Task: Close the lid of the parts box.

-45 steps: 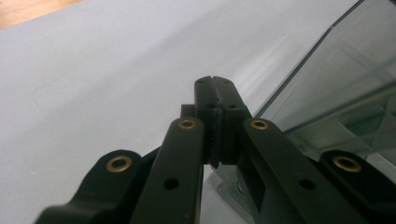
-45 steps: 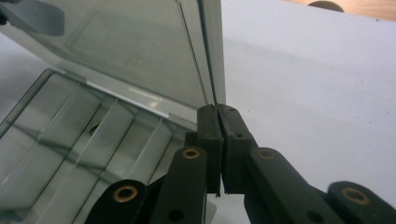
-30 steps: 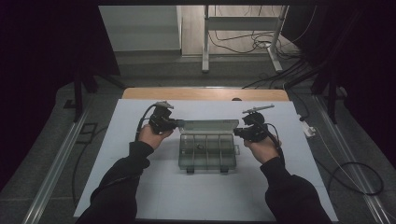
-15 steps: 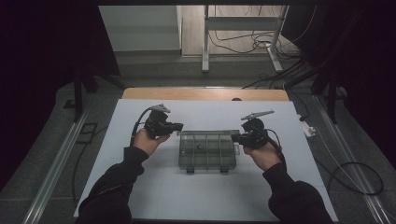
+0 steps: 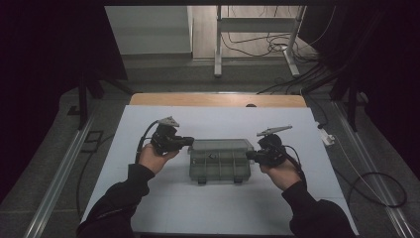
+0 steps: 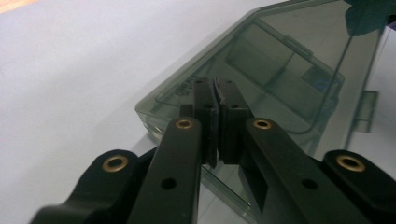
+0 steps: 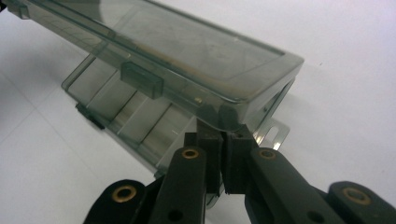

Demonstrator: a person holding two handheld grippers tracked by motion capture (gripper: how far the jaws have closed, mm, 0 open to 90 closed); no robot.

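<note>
A smoky see-through compartment box (image 5: 218, 166) lies mid-table on the white sheet. Its hinged lid (image 5: 218, 145) hangs tilted a little above the base. My left gripper (image 5: 190, 142) is shut at the lid's left end. In the left gripper view its closed tips (image 6: 215, 86) rest against the lid (image 6: 280, 60), with nothing between the pads. My right gripper (image 5: 249, 155) is shut at the box's right end. In the right gripper view its tips (image 7: 223, 133) sit just under the lid's corner (image 7: 187, 42), above the divided base (image 7: 135, 112). A latch tab (image 7: 141, 79) juts from the lid's front.
The white sheet (image 5: 148, 208) covers the table, with a wooden strip (image 5: 218, 100) along its far edge. A small white object (image 5: 327, 136) lies at the right edge. Metal rails run along both sides, and stand legs and cables sit on the floor beyond.
The lid has swung down from nearly upright behind the box to low over the base. Both hands followed it toward the near side, jaws shut throughout.
</note>
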